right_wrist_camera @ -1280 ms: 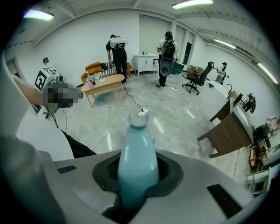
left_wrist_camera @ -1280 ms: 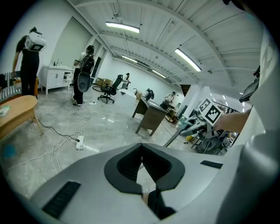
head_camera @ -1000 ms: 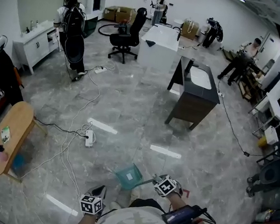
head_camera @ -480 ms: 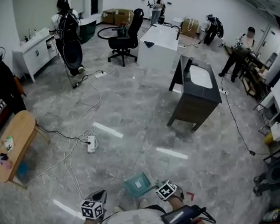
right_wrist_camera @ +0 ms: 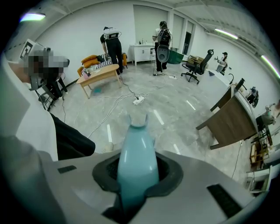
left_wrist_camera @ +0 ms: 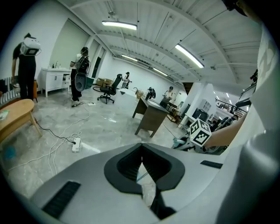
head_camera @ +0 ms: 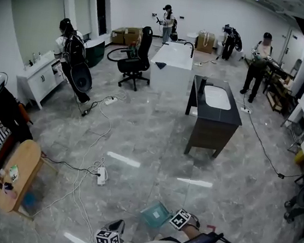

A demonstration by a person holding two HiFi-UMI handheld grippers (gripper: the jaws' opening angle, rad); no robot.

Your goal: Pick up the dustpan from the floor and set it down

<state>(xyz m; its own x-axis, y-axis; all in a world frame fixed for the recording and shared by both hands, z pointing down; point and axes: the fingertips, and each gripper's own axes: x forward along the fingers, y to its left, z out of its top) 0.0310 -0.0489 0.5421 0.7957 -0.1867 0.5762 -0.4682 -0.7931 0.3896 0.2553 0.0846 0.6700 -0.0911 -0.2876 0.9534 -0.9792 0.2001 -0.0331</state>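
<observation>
A grey marbled floor [head_camera: 139, 138] filled most of the head view. Right of centre stood a dark bench [head_camera: 213, 126] with a white basin set in its top. Behind it, toward the upper middle, was a white bench [head_camera: 173, 60]. An oval wooden table [head_camera: 22, 171] sat at the lower left edge with small things on it. A black office chair [head_camera: 138, 53] stood left of the white bench. Several people stood along the far walls.

The teal dustpan [head_camera: 156, 215] was at the bottom centre of the head view, just left of the right gripper [head_camera: 169, 219]. Its pan was tilted, and whether it touched the floor could not be told. In the right gripper view, that gripper [right_wrist_camera: 131, 175] was pinching the dustpan's teal handle [right_wrist_camera: 133, 157]. The handle ran straight out between the dark pads [right_wrist_camera: 170, 177] toward the floor.

The left gripper [head_camera: 118, 228] was at the bottom edge of the head view, left of the dustpan and apart from it. In the left gripper view its jaws were pressed together at the tips with nothing between them [left_wrist_camera: 141, 164]. Only a thin sliver of floor showed behind them.

A white power strip [head_camera: 102, 175] lay on the floor left of centre, with cables trailing from it.
</observation>
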